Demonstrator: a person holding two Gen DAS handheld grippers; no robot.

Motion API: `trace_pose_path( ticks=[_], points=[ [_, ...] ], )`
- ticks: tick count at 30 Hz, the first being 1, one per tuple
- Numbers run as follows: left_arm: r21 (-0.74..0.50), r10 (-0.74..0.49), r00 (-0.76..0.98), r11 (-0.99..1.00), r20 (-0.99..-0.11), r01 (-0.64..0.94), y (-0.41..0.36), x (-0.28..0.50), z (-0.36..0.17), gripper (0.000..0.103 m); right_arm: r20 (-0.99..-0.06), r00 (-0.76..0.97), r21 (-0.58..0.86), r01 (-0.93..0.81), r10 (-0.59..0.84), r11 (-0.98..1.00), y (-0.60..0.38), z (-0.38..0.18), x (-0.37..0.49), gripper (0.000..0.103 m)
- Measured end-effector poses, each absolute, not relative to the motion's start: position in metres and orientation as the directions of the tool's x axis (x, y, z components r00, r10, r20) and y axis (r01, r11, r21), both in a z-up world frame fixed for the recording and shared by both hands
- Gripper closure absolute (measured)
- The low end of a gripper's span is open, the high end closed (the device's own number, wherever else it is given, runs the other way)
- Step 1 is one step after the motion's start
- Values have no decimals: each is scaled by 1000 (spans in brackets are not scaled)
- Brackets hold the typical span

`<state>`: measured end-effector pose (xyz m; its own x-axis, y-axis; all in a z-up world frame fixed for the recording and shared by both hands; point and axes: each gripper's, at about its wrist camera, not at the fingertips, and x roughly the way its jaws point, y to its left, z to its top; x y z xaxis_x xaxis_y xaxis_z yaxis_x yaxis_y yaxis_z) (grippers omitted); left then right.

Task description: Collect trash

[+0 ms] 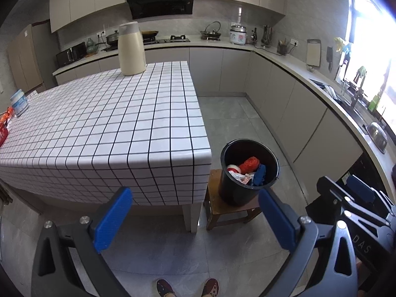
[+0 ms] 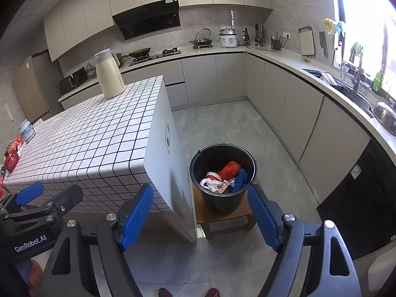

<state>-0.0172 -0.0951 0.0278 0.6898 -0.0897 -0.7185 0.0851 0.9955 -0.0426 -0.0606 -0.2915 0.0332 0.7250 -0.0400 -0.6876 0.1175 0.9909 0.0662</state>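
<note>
A black bucket (image 1: 237, 193) (image 2: 222, 204) stands on a small wooden stool (image 1: 217, 210) (image 2: 222, 219) beside the table's right end. Inside lie an orange-red crumpled wrapper (image 1: 249, 164) (image 2: 230, 168), a blue piece (image 1: 258, 175) (image 2: 239, 179), a red-and-white cup (image 2: 211, 175) and white paper (image 2: 209, 184). My left gripper (image 1: 195, 217) is open with nothing between its blue pads, held back from the table's front edge. My right gripper (image 2: 200, 217) is open and empty too, hanging in front of the bucket. Each gripper shows at the edge of the other's view.
The white grid-tiled table (image 1: 99, 128) (image 2: 81, 138) carries a cream thermos jug (image 1: 131, 49) (image 2: 109, 74), a blue-and-white tub (image 1: 19, 102) (image 2: 26, 130) and red packets (image 1: 3, 128) (image 2: 11, 159) at its left end. Counters with sink (image 2: 356, 91) run along the right; grey floor lies between. The person's shoes (image 1: 188, 287) show below.
</note>
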Motion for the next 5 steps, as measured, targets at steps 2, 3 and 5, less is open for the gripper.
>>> trace_pose_path(
  ticks=[2,3,5],
  points=[
    [-47,-97,695,995,-712,90,-96,-17,28,1,-687,725,67,121,-42,990,-293,33,-60,23],
    [-46,-95,697,995,-711,89,-97,-17,28,1,-687,725,67,124,-45,990,-293,33,-60,23],
    [-38,-91,697,995,-712,91,-98,-17,29,1,-688,724,67,128,-47,989,-295,33,-59,23]
  ],
)
